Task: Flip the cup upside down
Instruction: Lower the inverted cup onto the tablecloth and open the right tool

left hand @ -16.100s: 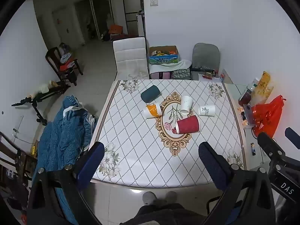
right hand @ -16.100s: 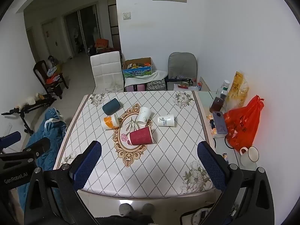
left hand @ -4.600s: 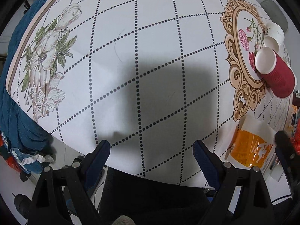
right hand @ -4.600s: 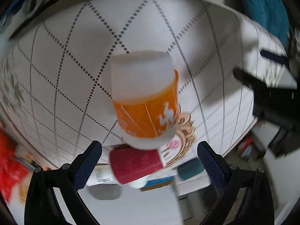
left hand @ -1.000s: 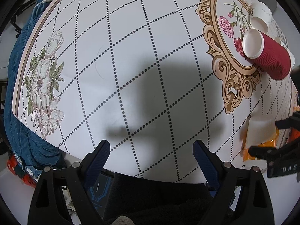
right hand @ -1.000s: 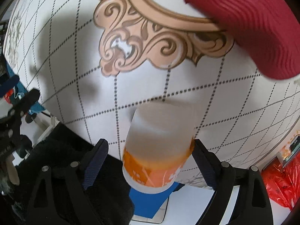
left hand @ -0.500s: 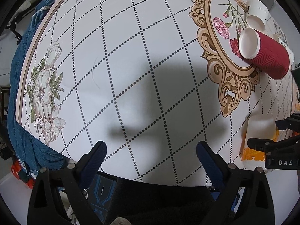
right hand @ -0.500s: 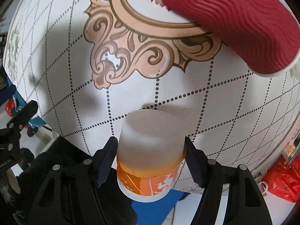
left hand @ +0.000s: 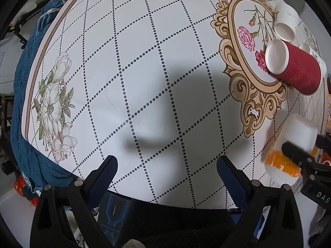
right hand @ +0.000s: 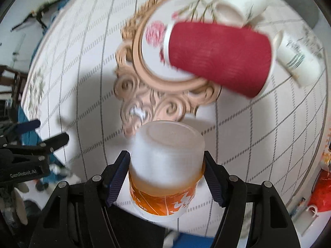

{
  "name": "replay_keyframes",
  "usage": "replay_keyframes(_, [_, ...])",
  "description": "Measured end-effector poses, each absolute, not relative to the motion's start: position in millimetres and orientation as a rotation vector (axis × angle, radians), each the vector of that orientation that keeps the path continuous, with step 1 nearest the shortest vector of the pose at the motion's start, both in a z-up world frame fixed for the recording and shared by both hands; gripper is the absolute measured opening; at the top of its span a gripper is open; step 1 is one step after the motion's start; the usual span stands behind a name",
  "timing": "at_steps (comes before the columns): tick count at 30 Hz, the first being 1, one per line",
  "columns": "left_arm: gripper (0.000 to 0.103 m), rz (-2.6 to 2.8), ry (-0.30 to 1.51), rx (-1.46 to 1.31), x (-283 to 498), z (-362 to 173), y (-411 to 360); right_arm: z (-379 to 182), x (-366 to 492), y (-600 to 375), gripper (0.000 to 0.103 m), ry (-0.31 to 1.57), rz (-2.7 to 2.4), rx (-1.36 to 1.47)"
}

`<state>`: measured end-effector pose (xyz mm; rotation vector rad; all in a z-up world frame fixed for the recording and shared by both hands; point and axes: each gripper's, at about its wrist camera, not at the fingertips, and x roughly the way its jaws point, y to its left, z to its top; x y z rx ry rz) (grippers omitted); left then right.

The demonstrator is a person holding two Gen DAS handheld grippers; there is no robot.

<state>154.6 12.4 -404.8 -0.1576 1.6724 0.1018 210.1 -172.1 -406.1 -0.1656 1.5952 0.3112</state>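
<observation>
The orange-and-white plastic cup (right hand: 165,169) sits clamped between the right gripper (right hand: 166,177) fingers, base pointing away from the camera, mouth toward it, over the near edge of the table (left hand: 144,62). It looks light, thin-walled and smooth, likely to flex or slip under a hard squeeze, so a hold across the mid-wall at the orange band suits it. The left gripper (left hand: 165,177) hovers with fingers spread wide apart, holding nothing. Beyond, a ribbed red paper cup (right hand: 219,57) and two white paper cups (right hand: 240,4) lie on their sides on the glossy diamond-patterned cloth.
</observation>
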Motion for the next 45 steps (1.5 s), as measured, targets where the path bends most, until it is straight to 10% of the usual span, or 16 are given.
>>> replay_keyframes(13, [0.098, 0.107, 1.667, -0.113, 158, -407, 9, -388, 173, -153, 0.072, 1.124, 0.263, -0.230])
replay_keyframes(45, [0.098, 0.065, 1.494, -0.001, 105, -307, -36, -330, 110, -229, 0.095, 1.341, 0.072, -0.034])
